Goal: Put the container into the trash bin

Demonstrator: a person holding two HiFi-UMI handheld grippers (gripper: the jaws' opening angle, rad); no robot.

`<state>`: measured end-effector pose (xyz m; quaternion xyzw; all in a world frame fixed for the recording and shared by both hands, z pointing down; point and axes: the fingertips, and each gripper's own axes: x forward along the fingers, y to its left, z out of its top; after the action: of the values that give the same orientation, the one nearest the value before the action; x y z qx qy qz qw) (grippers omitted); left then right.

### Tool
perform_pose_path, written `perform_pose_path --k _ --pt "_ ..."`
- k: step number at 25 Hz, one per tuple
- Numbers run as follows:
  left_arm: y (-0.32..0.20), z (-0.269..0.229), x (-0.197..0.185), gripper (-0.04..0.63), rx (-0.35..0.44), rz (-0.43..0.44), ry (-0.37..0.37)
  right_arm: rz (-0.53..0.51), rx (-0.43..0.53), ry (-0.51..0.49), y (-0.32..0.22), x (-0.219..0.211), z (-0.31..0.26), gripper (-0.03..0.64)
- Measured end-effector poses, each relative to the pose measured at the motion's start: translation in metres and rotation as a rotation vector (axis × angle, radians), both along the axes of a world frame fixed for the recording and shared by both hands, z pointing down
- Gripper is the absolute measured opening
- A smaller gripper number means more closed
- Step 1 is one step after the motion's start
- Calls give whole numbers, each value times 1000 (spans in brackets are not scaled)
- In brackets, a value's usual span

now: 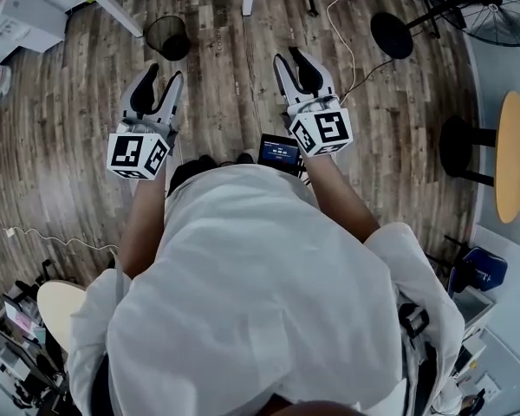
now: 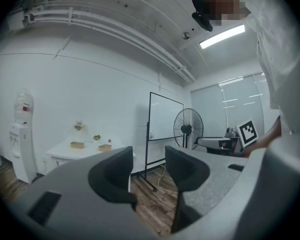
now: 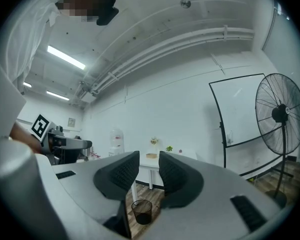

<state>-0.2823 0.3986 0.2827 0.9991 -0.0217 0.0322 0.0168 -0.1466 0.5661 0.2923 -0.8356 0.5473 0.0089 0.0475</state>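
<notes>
1. Progress: no part of the task is done. The left gripper [image 1: 165,74] is released, its jaws apart with nothing between them. The right gripper [image 1: 289,56] is likewise released and empty.
2. Container: none is held, and none can be identified with certainty. Two small tan boxes [image 2: 77,144] sit on the white bench [image 2: 65,150] by the far wall. Whether either is the task's thing cannot be told.
3. Trash bin [image 1: 167,37]: black mesh, upright on the wooden floor [image 1: 234,76], ahead of the left gripper and near a bench leg.
4. Remaining, in my judgement: find and grasp the container, carry it over the bin, and release it.
5. Clearance: open floor lies between the person and the bin. A cable [image 1: 347,33] trails ahead to the right, and a standing fan [image 1: 494,7] and a whiteboard [image 2: 166,116] stand beyond. The bin sits close to the bench, so the open side looks easier to approach from.
</notes>
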Motion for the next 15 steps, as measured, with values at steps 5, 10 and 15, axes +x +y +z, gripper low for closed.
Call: perform_pose_path --k 5,10,15 --pt "10 9 10 204 -8 5 -12 8 -3 -16 13 14 9 135" --pt "7 15 31 201 -22 14 -15 22 -17 -29 16 32 17 132" --pt "-13 19 65 199 -30 35 -1 35 -32 -31 0 64 23 127"
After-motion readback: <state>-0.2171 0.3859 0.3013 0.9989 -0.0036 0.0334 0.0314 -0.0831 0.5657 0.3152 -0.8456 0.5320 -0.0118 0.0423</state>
